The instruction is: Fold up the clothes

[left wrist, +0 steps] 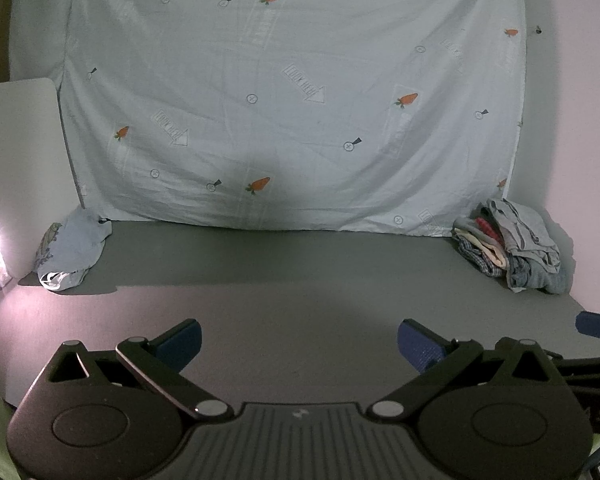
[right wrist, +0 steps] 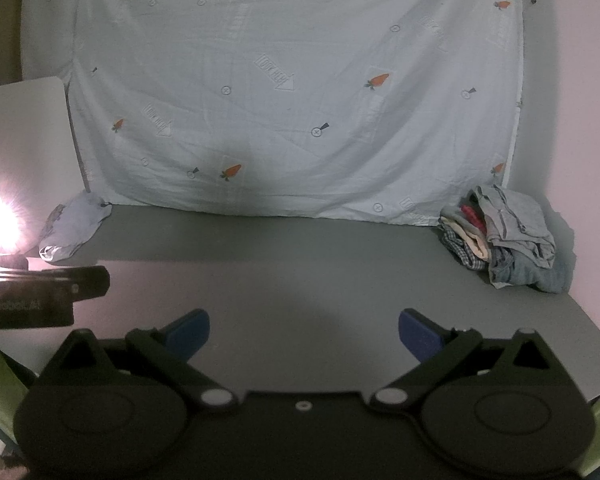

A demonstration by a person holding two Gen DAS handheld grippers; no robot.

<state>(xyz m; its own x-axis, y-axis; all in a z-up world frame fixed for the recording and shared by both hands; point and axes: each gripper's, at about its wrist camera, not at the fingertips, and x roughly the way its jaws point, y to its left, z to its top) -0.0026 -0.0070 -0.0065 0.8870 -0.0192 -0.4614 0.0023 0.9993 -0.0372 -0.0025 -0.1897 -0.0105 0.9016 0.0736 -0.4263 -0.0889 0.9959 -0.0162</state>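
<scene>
Both grippers, left (left wrist: 299,342) and right (right wrist: 304,334), gape empty over the table (left wrist: 300,280). The pile (left wrist: 512,246) at two o'clock looks soft, light; pinch a top hem.

Right tool (right wrist: 303,330) wide apart, clothes pile (right wrist: 504,240) far-right on table (right wrist: 300,272).

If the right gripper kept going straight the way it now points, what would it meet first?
Probably the bare grey table top: the open right gripper tilts down toward it, with no clothing in line. Depth is uncertain.
</scene>
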